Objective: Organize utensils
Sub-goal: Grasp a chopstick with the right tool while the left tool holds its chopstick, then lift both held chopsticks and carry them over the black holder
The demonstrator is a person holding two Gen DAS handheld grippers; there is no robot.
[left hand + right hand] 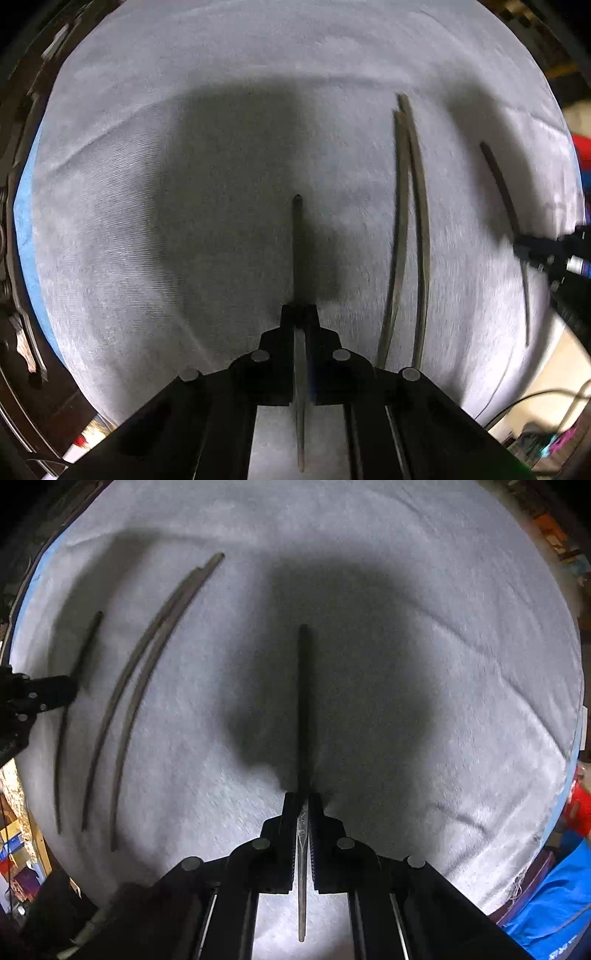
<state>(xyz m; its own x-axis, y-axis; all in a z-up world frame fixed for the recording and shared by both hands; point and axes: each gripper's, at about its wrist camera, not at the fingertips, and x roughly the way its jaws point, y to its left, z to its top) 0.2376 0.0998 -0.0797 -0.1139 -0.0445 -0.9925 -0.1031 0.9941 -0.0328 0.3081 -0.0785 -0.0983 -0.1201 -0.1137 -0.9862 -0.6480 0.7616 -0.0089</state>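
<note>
Grey cloth (184,184), each gripper (300,314) (303,801) clamping a chopstick (297,240) (303,701)

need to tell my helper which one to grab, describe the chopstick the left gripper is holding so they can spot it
On the grey-white cloth, four dark chopsticks lie roughly parallel. Two loose chopsticks lie side by side in the middle. Yours is the chopstick clamped in the left gripper, on the pair's left, unlike the far-side one in the right gripper.
</note>
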